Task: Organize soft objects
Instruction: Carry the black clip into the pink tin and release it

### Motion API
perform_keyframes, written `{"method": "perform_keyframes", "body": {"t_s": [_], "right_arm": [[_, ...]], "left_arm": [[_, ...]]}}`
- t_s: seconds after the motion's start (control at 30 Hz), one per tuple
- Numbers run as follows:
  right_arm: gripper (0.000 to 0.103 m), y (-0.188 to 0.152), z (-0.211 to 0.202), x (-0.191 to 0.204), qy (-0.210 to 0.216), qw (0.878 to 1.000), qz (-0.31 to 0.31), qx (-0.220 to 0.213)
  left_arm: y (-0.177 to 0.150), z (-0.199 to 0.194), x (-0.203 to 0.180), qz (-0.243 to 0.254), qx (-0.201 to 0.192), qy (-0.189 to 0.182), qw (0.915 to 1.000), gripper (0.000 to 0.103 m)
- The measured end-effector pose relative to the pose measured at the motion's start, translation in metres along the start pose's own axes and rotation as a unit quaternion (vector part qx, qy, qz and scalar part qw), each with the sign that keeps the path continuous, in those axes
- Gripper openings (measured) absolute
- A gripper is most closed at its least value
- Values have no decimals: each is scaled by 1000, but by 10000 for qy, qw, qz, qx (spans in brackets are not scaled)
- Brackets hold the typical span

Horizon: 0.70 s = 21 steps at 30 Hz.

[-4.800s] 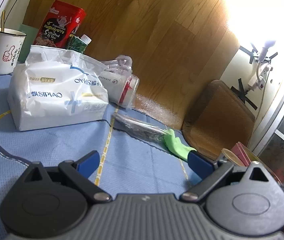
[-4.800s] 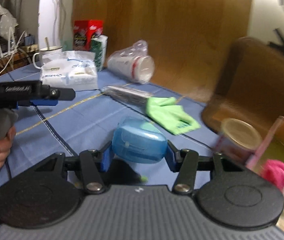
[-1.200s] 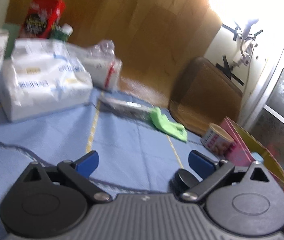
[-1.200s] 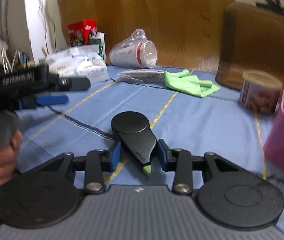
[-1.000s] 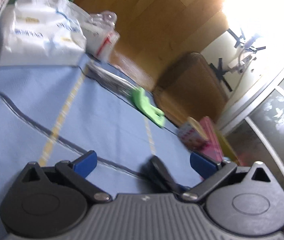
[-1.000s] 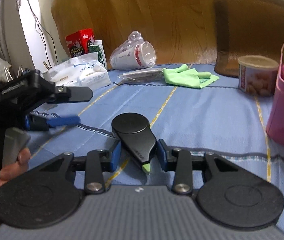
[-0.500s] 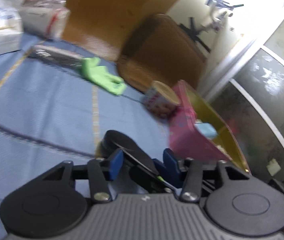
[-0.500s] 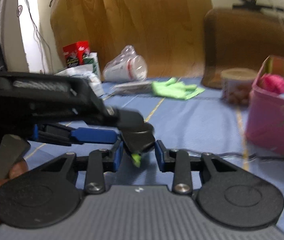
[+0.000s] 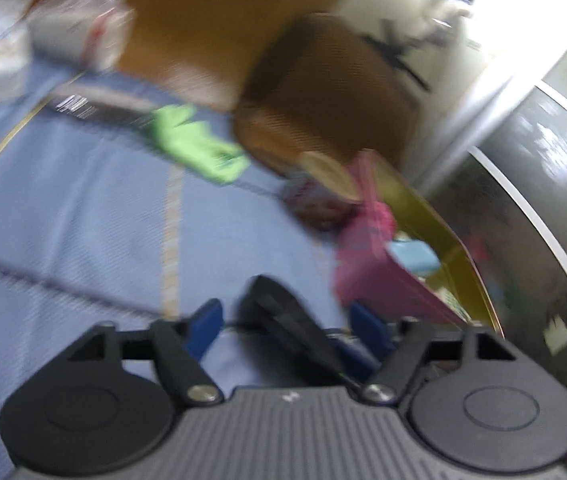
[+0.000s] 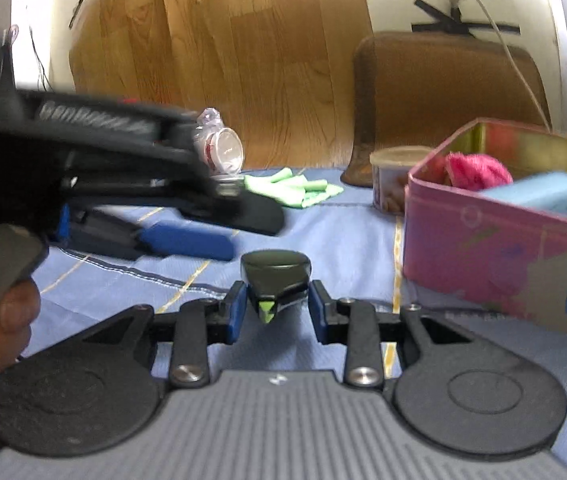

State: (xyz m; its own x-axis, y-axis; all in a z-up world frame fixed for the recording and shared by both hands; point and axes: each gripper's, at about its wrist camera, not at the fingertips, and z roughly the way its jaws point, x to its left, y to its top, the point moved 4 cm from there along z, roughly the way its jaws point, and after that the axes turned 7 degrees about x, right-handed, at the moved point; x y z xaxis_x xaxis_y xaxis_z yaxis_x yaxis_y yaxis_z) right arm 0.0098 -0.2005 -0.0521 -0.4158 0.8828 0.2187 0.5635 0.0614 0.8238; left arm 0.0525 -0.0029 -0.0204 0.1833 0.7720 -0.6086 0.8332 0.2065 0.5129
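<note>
My right gripper (image 10: 276, 305) is shut on a black flat tool with a green tip (image 10: 275, 276), held just above the blue tablecloth (image 10: 347, 240). My left gripper (image 9: 283, 322) is open; the black tool (image 9: 283, 320) shows between its blue pads without being clamped. In the right wrist view the left gripper (image 10: 187, 236) crosses from the left, held by a hand. A green cloth (image 10: 295, 190) lies at the back, also in the left wrist view (image 9: 199, 148). A pink tin box (image 10: 495, 248) holds a pink soft thing (image 10: 475, 170) and a light blue pouch (image 10: 539, 194).
A snack can (image 10: 389, 180) stands next to the pink box. A brown chair back (image 10: 447, 92) stands behind the table. A sleeve of paper cups (image 10: 223, 152) lies at the back. The left wrist view is blurred by motion.
My left gripper has opened from around the black tool and swung right, toward the pink box. My right gripper keeps its hold on the tool and has shifted toward the box.
</note>
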Motion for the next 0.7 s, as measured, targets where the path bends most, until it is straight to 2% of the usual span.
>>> {"method": "perform_keyframes", "body": {"t_s": [0.13, 0.17, 0.2, 0.27, 0.3, 0.37, 0.53, 0.7], "right_arm": [[36, 1, 9, -15, 546, 9950, 774, 304], [36, 0, 11, -17, 775, 9913, 990, 381], [36, 0, 13, -18, 996, 9872, 1167, 442], [36, -1, 12, -12, 1083, 9863, 1158, 449], [36, -1, 9, -8, 1003, 9888, 1033, 400], [36, 2, -1, -3, 765, 9940, 761, 176], [36, 20, -34, -8, 247, 9964, 478, -648], [36, 33, -63, -42, -507, 9888, 453, -1330]], "left_arm": [[-2, 9, 20, -788, 467, -666, 9936, 78], [-2, 13, 20, -871, 531, -756, 9919, 74], [-2, 17, 19, -850, 562, -778, 9917, 60], [-2, 25, 13, -686, 668, -727, 9927, 43], [-1, 28, 9, -596, 689, -712, 9933, 35], [0, 30, -3, -419, 737, -835, 9929, 29], [17, 36, -57, 344, 715, -1120, 9905, 30], [33, 67, -120, 1227, 828, -1348, 9798, 31]]}}
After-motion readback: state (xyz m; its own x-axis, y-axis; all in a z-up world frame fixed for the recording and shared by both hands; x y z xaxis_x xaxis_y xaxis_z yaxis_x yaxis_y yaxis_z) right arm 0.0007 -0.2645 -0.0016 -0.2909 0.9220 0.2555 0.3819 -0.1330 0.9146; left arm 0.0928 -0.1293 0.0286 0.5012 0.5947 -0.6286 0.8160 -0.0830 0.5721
